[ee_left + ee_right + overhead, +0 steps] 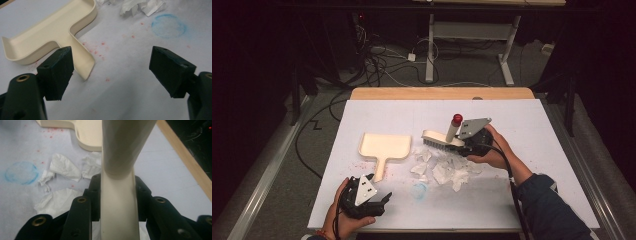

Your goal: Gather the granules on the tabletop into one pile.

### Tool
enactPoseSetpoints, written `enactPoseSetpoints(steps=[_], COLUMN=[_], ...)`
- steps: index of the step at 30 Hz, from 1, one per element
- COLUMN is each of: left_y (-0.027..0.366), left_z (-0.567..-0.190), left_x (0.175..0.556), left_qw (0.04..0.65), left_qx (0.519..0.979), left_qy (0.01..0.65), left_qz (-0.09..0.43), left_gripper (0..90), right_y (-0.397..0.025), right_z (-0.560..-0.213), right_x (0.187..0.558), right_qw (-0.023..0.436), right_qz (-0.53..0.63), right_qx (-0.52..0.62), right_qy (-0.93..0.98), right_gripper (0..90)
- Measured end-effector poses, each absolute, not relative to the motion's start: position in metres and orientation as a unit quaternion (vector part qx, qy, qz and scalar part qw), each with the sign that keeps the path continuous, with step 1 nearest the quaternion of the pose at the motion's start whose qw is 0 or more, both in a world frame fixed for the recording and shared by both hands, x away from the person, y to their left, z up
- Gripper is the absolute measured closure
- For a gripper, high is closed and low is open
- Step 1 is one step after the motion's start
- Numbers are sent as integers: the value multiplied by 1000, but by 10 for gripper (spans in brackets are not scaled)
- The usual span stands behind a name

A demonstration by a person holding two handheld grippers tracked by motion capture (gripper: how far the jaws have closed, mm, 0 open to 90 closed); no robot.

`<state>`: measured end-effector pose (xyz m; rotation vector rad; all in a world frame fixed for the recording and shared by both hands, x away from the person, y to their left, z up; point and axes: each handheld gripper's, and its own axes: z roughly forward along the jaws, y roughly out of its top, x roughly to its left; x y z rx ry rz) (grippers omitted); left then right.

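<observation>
A white counter [522,170] carries everything, with a wooden edge showing along its far side. The cream dustpan [384,145] lies flat left of centre, its pan toward the far side and its handle pointing to the near edge; in the left gripper view its handle tip ends just beside the left jaw, not touching it as far as can be seen. The brush [443,138] sits right of centre, bristles down on the counter at the far edge of the paper, with its cream handle rising tilted and ending in a red cap [457,119]. The right gripper [474,141], held in the person's right hand, has its jaws closed around that handle, which the right gripper view shows clamped between the two black jaws. The left gripper [382,202] rests in the left hand near the near-left edge of the counter, just near of the dustpan handle, with its jaws spread wide and nothing between them. Crumpled scraps of white paper [443,169] lie scattered in the middle of the counter, just near of the brush and right of the dustpan handle. A faint blue ring mark [419,190] stains the counter near the scraps, and small red specks [98,51] dot the surface beside the dustpan handle.
</observation>
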<state>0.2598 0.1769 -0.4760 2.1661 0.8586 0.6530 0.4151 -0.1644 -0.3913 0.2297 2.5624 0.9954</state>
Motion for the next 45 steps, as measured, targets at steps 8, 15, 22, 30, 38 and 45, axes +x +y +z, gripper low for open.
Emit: enactPoseSetpoints(steps=[8, 15, 22, 30, 38, 45], left_y=[177, 175, 173, 173, 173, 173], left_z=[-475, -475, -475, -476, -476, -476], left_x=[260, 261, 261, 261, 262, 261], left_qw=[353, 349, 346, 345, 342, 342], left_qx=[837, 839, 842, 843, 845, 847], left_qy=[326, 323, 320, 324, 317, 320], left_qz=[262, 263, 263, 257, 260, 253], left_gripper=[188, 187, 187, 187, 187, 187], right_y=[-198, -229, -252, -255, -242, -225], right_z=[-376, -375, -387, -410, -416, -416], right_x=[410, 411, 425, 441, 437, 419], right_qw=[212, 249, 268, 284, 246, 215], right_qz=[386, 369, 337, 282, 294, 314], right_qx=[141, 202, 257, 303, 284, 263], right_qy=[887, 872, 865, 865, 879, 887], right_gripper=[682, 682, 683, 682, 682, 682])
